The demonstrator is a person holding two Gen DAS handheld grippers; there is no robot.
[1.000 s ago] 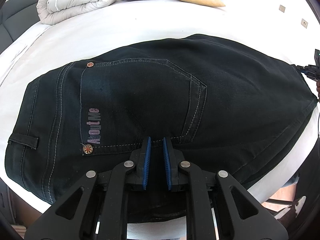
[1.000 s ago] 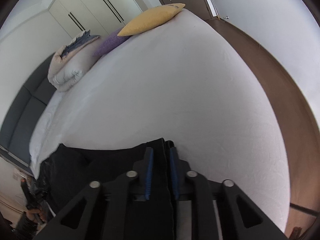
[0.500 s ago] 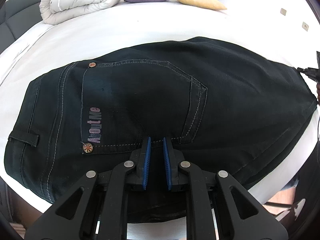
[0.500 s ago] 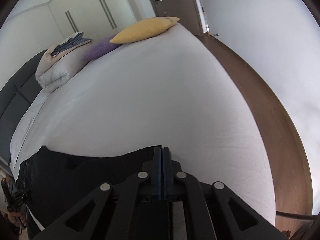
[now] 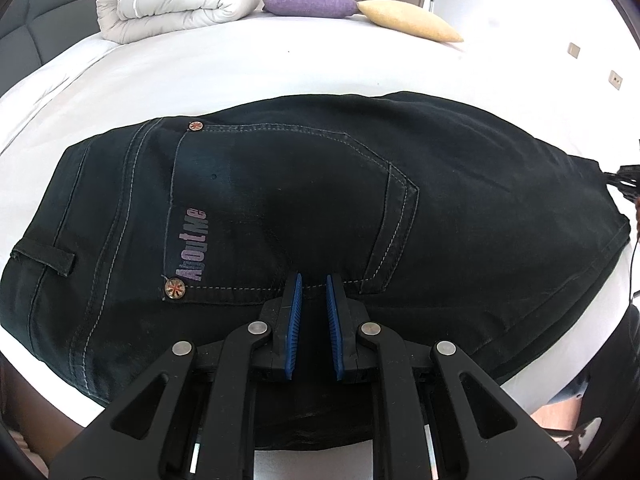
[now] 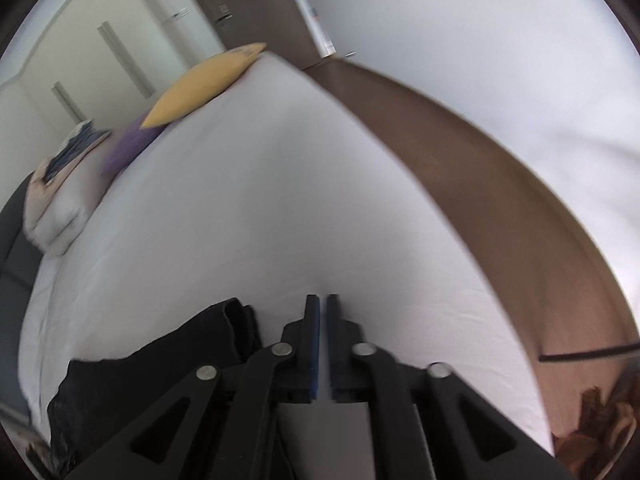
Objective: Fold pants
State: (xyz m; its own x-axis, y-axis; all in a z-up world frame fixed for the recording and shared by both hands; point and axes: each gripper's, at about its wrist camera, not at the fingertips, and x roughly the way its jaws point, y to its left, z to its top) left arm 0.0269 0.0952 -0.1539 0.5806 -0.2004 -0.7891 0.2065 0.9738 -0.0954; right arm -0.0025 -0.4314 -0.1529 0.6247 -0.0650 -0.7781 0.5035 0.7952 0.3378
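Observation:
Black jeans (image 5: 304, 200) lie folded on the white bed (image 5: 240, 76), back pocket with an "AboutMe" label facing up. My left gripper (image 5: 312, 280) hovers just over the jeans near the pocket's lower edge, its blue pads slightly apart with nothing between them. In the right wrist view my right gripper (image 6: 323, 300) is nearly shut and empty over the bare sheet (image 6: 280, 200). The jeans' end (image 6: 168, 364) lies to its left, apart from the fingers.
A rolled duvet (image 5: 176, 4), a purple pillow (image 5: 308, 3) and a yellow pillow (image 5: 408, 24) lie at the far end of the bed. A brown floor strip (image 6: 500, 184) runs along the bed's right side.
My right gripper let go of the jeans' end, closed and swung right, off the cloth. My left gripper held still over the pocket.

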